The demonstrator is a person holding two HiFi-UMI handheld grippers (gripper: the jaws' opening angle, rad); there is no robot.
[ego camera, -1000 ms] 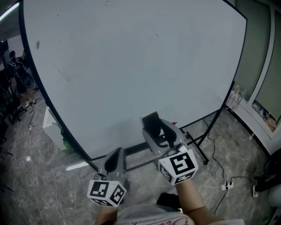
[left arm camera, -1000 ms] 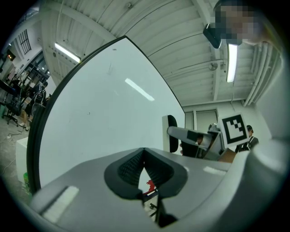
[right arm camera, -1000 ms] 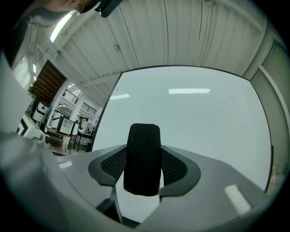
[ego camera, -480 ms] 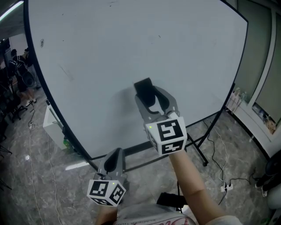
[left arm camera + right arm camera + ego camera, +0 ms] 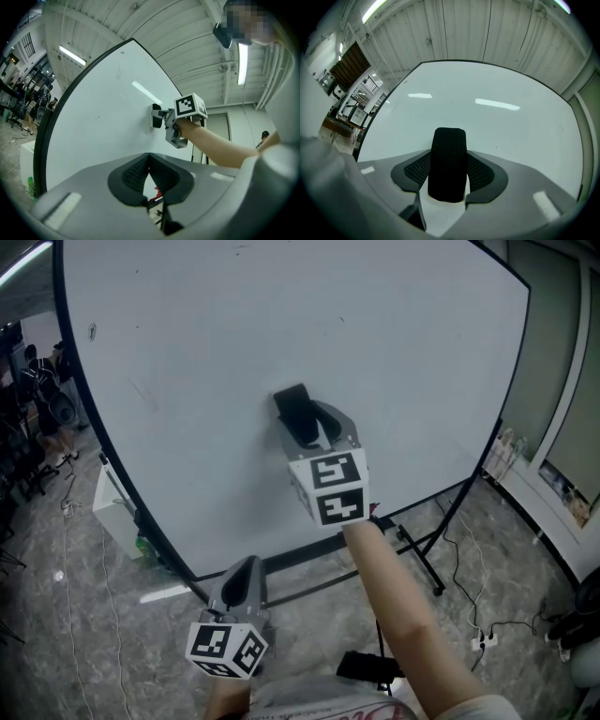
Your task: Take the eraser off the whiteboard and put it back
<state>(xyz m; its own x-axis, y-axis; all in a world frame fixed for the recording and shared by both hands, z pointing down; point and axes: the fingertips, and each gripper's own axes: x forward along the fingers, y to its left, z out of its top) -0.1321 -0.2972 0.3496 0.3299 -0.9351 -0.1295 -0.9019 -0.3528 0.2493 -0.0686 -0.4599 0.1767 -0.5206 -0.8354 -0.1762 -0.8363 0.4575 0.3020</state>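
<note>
The black eraser (image 5: 298, 415) sits upright between the fingers of my right gripper (image 5: 304, 420), which is shut on it. In the right gripper view the eraser (image 5: 448, 164) fills the gap between the pads, with the whiteboard (image 5: 497, 126) right behind it. The left gripper view shows the eraser (image 5: 155, 116) right at the whiteboard (image 5: 103, 112) surface; I cannot tell if it touches. My left gripper (image 5: 246, 579) hangs low near the board's bottom edge, its pads (image 5: 140, 171) meeting at the tips with nothing between them. The whiteboard (image 5: 234, 343) fills most of the head view.
The board's black stand legs (image 5: 422, 559) spread over the grey stone floor. Cables and a power strip (image 5: 486, 636) lie at the right, a white box (image 5: 114, 517) stands at the left, and a black object (image 5: 366, 667) lies near my feet. People and chairs (image 5: 28, 399) are far left.
My right gripper has carried the eraser up and to the left across the board, from near the bottom edge to the board's middle. The left gripper has stayed put.
</note>
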